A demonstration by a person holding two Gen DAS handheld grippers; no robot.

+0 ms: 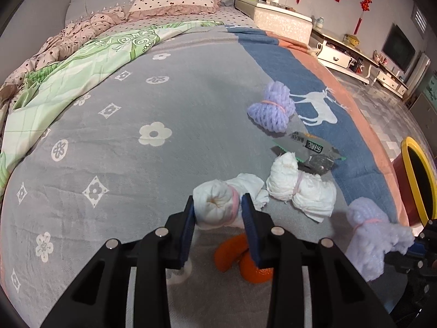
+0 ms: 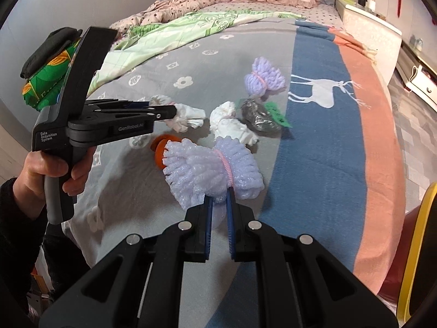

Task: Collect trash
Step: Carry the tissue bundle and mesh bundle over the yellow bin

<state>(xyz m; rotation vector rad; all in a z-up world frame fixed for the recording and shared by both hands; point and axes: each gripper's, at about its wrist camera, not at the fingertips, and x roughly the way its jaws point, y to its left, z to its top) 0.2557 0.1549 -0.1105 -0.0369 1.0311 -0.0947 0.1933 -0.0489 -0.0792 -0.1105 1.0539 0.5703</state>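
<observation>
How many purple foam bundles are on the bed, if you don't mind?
2. One foam bundle is clamped in the right gripper; the other lies farther up the bed, beside the deer print. None seem hidden.

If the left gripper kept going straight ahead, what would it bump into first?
The left gripper already pinches a white tissue bundle tied with a pink band. Straight ahead lies only the grey flowered blanket, so probably that; depth is hard to judge.

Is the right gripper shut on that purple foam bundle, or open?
Shut on it: the right gripper pinches the purple foam net bundle near its pink band.
</observation>
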